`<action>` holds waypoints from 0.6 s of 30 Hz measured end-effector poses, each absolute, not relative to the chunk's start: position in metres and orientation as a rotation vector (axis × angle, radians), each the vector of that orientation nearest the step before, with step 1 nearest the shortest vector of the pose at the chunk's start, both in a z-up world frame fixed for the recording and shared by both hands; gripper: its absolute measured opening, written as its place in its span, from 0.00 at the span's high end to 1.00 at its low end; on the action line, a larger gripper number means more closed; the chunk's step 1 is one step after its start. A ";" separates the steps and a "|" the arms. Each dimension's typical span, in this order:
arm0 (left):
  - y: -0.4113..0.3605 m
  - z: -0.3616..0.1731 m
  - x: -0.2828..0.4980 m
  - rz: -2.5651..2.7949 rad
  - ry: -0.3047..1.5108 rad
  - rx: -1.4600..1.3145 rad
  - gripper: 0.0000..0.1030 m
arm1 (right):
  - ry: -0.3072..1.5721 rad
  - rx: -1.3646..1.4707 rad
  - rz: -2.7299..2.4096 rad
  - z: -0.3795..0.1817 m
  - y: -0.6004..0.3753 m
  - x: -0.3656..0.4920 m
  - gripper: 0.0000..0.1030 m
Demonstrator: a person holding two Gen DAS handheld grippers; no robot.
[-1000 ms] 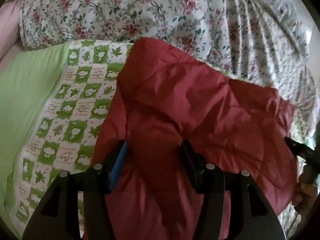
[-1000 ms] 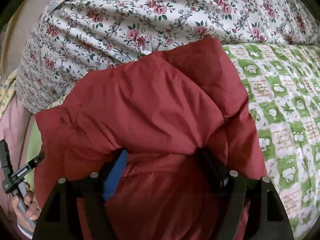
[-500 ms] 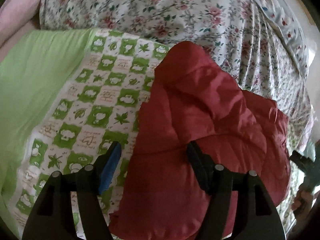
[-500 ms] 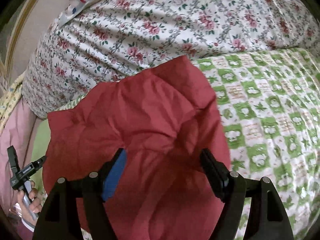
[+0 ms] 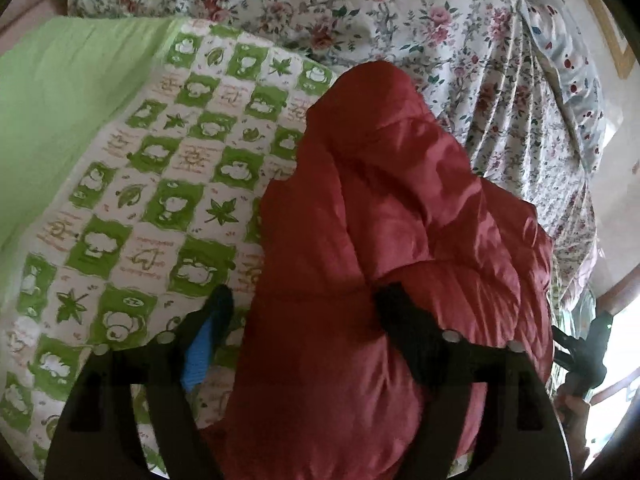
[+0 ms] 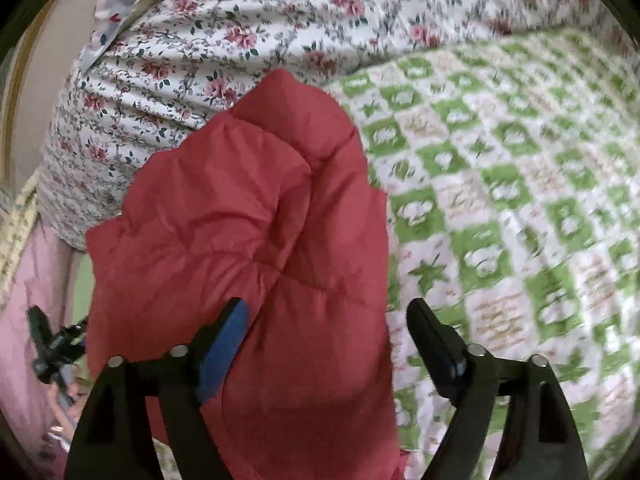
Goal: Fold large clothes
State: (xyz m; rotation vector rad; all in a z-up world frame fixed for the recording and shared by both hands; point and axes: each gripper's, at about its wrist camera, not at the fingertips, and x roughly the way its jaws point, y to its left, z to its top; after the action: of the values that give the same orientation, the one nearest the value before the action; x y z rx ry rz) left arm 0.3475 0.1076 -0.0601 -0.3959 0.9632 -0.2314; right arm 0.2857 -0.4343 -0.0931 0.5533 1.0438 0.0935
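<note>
The red padded jacket (image 5: 380, 240) lies bunched into a thick bundle on the green checked sheet (image 5: 160, 184), so the fold looks largely made and both tools appear to be off the cloth; the step in hand is, by my judgement, the release after a fold.

In the left wrist view the plain green cloth (image 5: 52, 92) fills the upper left, the checked sheet runs down the left half, the jacket takes the centre and lower right, and the flowered quilt (image 5: 460, 40) spans the top. The left gripper (image 5: 306, 302) stands wide: its blue-padded finger is over the sheet, its black finger against the jacket, with nothing pinched between them.

In the right wrist view pink bedding (image 6: 36, 288) sits at the lower left, the jacket in the centre, and the sheet at right. The right gripper (image 6: 328, 316) is also wide, with the jacket's edge lying between its fingers but not clamped.

The next move calls for judging whether the bundle is neat enough; if not, grip a loose edge and flatten or fold once more.

Count: one jacket, one checked sheet, one quilt, two grippers.
</note>
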 end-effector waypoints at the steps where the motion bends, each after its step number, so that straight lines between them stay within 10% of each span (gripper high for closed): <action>1: 0.108 -0.063 0.348 -0.239 0.966 -0.407 0.19 | 1.054 0.580 0.105 -0.099 -0.435 0.288 0.11; 10: 0.109 -0.090 0.355 -0.374 1.026 -0.621 0.16 | 1.087 0.799 0.243 -0.134 -0.430 0.296 0.19; 18: 0.091 -0.050 0.333 -0.436 0.965 -0.539 0.59 | 1.075 0.684 0.257 -0.093 -0.415 0.282 0.60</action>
State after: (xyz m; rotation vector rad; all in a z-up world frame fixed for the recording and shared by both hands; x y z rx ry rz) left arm 0.3334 0.0910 -0.0500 -0.5387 0.9653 -0.4356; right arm 0.2819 -0.4150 -0.0925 0.6844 1.0753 0.2571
